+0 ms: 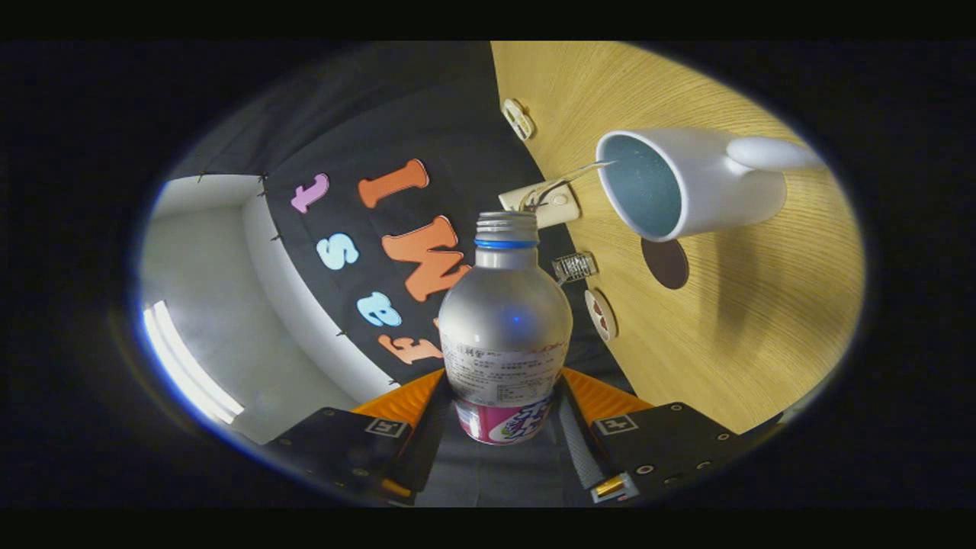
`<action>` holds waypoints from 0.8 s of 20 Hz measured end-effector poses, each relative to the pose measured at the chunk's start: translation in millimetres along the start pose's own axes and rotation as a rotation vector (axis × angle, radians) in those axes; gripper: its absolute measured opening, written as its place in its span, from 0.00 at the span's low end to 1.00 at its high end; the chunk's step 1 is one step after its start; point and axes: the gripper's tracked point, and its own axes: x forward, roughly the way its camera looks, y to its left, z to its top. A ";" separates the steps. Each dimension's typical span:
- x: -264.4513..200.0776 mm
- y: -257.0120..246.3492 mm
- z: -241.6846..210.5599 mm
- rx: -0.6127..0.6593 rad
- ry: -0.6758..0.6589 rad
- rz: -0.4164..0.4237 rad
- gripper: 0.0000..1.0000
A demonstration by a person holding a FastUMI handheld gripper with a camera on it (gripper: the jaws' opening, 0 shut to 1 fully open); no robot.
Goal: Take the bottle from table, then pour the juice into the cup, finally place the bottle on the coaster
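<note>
Silvery metal bottle (505, 320) with open threaded neck, pinched low on its labelled body between both fingers of the gripper (503, 415), closed partway to its width. Held rolled toward the white ceramic cup (690, 191), beyond and right on the wooden table (762, 328). Best poured by bringing the neck over the rim first, then tipping slowly. Dark round coaster (665, 263) just nearer than the cup.
</note>
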 end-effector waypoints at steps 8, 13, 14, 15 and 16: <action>3.9 3.1 -4.8 0.047 0.019 0.021 0.74; 2.9 4.6 -3.6 0.063 0.011 0.031 0.74; 3.1 4.6 -4.3 0.064 0.012 0.032 0.74; 3.2 4.3 -4.3 0.067 0.014 0.033 0.74; 3.2 5.1 -5.3 0.071 0.016 0.035 0.74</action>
